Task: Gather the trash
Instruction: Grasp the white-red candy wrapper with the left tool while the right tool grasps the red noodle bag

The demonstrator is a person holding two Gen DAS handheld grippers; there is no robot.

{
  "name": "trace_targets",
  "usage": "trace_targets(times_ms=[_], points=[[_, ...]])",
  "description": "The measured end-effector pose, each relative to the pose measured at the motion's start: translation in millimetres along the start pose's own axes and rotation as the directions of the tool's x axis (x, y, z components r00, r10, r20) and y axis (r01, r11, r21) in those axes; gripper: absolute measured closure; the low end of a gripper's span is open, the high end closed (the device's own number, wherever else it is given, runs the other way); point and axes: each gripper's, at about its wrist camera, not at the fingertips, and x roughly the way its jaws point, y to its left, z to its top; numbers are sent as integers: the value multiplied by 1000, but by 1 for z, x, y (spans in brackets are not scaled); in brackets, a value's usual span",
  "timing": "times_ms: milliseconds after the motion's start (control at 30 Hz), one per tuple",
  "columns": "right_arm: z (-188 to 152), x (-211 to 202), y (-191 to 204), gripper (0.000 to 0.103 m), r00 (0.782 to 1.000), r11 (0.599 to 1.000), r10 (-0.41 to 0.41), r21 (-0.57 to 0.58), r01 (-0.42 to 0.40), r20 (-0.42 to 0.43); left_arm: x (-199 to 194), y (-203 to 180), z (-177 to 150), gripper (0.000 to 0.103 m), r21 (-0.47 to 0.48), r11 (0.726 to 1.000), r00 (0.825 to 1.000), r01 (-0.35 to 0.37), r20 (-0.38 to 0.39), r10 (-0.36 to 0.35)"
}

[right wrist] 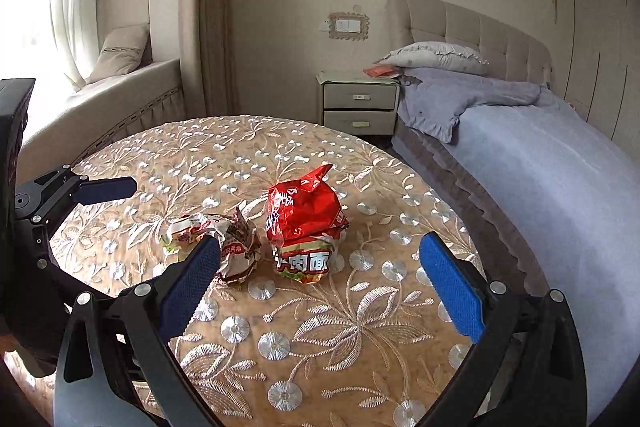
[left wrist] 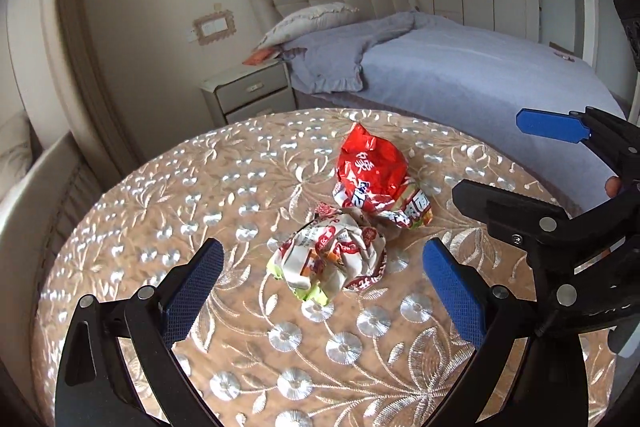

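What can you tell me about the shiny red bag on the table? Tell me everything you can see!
The red wrapper is a crumpled, shiny packet that looks like foil or plastic, red on top with a white, green and orange printed band and large Chinese characters lower down. One torn corner pokes upward. It sits bunched up on the round embroidered table, right beside a scrunched white wrapper; whether they touch is unclear. Neither gripper touches it: the right gripper is open in front of it, and the left gripper is open around the white one.
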Motion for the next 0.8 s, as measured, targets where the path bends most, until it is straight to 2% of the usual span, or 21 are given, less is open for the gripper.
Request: trace_targets(times_ms=[200,267,400,533,600,667,700,767,800], points=[[12,39,-5,4,997,998,45,47,-42,-61,31,18,9,5,-34,999,999,8,-33,-9],[13,51,-5,4,995,998,53,49,-49,-87,41,22,7,5,-47,998,997,35,-60,-38],[14,75,-2,4,990,999,46,31,-42,-132,56,19,6,5,-10,999,995,41,-85,-41],[18,102,-5,4,979,995,75,85,-59,-190,66,22,11,7,-46,995,990,92,-99,-97],[17,112,-8,4,973,991,88,114,-64,-215,73,23,12,22,-61,989,985,132,-106,-138],[14,122,-11,4,968,989,75,140,-42,-239,79,20,12,31,-79,983,978,167,-112,-175],[12,125,-14,11,967,987,63,157,-25,-245,81,17,11,37,-81,979,975,185,-113,-193],[5,129,-22,26,955,969,124,239,-58,-270,84,8,8,47,-81,975,970,205,-114,-213],[4,126,-22,29,958,971,102,237,-37,-268,83,2,7,49,-69,979,973,193,-114,-200]])
